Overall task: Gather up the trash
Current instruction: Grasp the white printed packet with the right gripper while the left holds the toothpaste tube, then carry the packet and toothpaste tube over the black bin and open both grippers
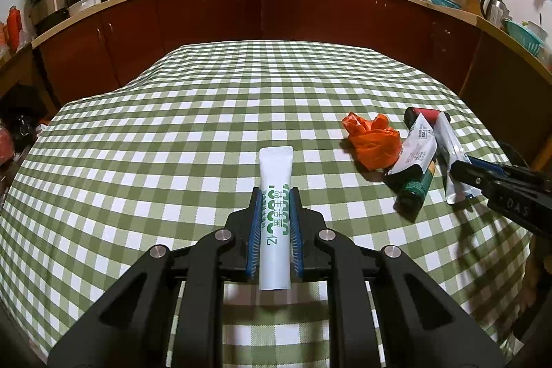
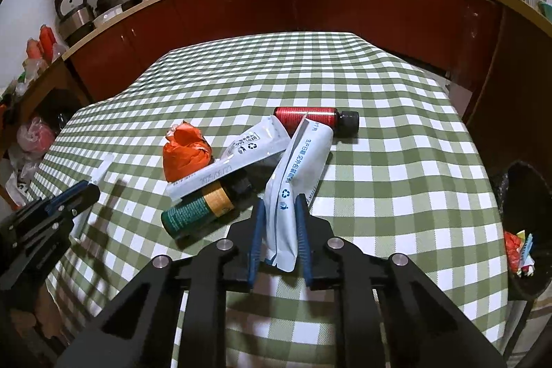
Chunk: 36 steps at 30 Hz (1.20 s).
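The left tool (image 1: pixel 275 212) is clamped on a white sachet with green print (image 1: pixel 275 216), held lengthwise between the blue pads, its long axis running straight out toward 12 o'clock above the green-checked counter (image 1: pixel 172 133). The right tool (image 2: pixel 280 219) has its pads (image 2: pixel 258 230) closed on the near end of a white pouch with blue print (image 2: pixel 296 168); that pouch runs from the tool toward 1 o'clock, its far end resting against a red bottle with a black cap (image 2: pixel 310 117) lying crosswise.

Left on the counter, seen from the right wrist: a second white pouch (image 2: pixel 238 157) at 11 o'clock, lying over a green bottle with a gold band (image 2: pixel 196 209), and a crumpled orange plastic bag (image 2: pixel 184 152) just beyond and touching that pouch.

The relation that matters is the bin (image 2: pixel 524 195): a dark container with a black liner, off the counter's edge at 3 o'clock of the right tool, already holding some colourful scraps. The right tool is clearly the nearer one; the left sits well apart at 9 o'clock, across the pile. Judging from this, the right pouch likely goes in first with a swing to 3 o'clock, taking care that its far end does not drag the red bottle.
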Each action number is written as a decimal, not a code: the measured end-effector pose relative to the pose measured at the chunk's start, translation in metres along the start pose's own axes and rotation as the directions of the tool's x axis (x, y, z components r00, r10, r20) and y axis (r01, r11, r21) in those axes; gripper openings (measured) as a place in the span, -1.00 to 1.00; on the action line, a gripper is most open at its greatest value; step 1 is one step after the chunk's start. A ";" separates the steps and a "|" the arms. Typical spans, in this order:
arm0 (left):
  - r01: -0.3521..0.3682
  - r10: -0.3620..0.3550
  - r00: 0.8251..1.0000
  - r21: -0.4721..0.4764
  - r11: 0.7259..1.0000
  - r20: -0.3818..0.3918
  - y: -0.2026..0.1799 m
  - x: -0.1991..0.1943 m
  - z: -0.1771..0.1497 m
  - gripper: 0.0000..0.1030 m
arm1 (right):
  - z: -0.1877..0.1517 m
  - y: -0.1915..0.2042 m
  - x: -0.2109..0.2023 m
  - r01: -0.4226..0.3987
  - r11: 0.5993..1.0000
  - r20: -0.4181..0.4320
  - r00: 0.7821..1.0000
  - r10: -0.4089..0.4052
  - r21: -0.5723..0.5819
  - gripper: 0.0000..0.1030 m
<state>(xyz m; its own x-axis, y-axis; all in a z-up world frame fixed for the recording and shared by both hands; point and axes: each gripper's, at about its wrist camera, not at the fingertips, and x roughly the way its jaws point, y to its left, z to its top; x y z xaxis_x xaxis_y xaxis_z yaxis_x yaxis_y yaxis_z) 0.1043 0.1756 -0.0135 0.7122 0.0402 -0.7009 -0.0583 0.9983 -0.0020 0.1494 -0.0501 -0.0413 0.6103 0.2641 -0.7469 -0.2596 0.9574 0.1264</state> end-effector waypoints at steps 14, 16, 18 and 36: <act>0.017 -0.017 0.999 -0.010 1.000 0.028 -0.013 -0.014 0.001 -0.70 | -0.013 -0.007 -0.037 0.048 0.994 0.084 0.996 -0.040 -0.099 -0.65; 0.032 -0.032 0.999 0.000 0.999 0.036 -0.024 -0.019 0.002 -0.70 | -0.015 -0.016 -0.045 0.062 0.993 0.097 0.994 -0.052 -0.096 -0.65; 0.048 -0.049 0.998 0.010 0.999 0.043 -0.034 -0.024 0.004 -0.70 | -0.018 -0.023 -0.052 0.075 0.993 0.108 0.992 -0.065 -0.088 -0.65; 0.292 -0.305 0.952 0.195 0.936 0.038 -0.233 -0.033 0.022 -0.70 | -0.052 -0.188 -0.122 0.282 0.951 0.166 0.939 -0.301 0.128 -0.65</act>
<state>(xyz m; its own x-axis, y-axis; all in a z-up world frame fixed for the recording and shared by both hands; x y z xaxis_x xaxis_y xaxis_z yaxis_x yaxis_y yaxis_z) 0.1092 -0.0577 0.0256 0.7224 -0.2647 -0.6388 0.2903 0.9546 -0.0673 0.0845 -0.2689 -0.0077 0.7755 -0.0207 -0.6310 0.0210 0.9998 -0.0070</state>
